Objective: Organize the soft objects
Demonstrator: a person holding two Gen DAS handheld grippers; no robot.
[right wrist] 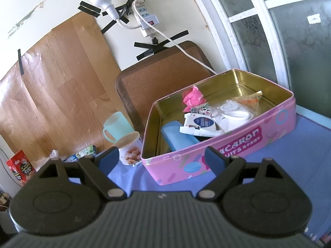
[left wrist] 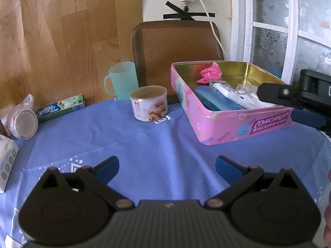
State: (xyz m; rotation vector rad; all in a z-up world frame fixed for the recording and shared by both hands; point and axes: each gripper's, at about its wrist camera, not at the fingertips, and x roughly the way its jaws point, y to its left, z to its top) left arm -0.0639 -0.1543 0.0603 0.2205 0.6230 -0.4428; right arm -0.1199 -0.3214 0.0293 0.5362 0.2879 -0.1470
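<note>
Pink soft cloth (right wrist: 193,98), crumpled, lies inside the open pink biscuit tin (right wrist: 238,144) against its far wall; the same cloth (left wrist: 210,73) shows in the left wrist view at the tin's (left wrist: 227,128) far left corner.

Nearest, the left gripper (left wrist: 167,168) hangs over the blue tablecloth (left wrist: 155,144) with its blue-padded fingers spread wide and nothing between them. The right gripper (right wrist: 161,159) is likewise spread wide and empty, just in front of the tin's near wall; from the left wrist view its fingers (left wrist: 275,94) reach over the tin's right rim.

Tin contents, near to far: a blue case (right wrist: 178,136) along the left side; a white packet with a dark round label (right wrist: 199,124); a clear bag holding white items (right wrist: 233,112); an orange-printed wrapper (right wrist: 249,99); the pink cloth.

Left of the tin stand a lidded snack tub (left wrist: 148,103) and, behind it, a mint-green mug (left wrist: 122,80). Farther left lie a toothpaste box (left wrist: 60,107) and a bagged round container (left wrist: 23,122). A brown woven chair back (left wrist: 175,51) rises behind the table.
</note>
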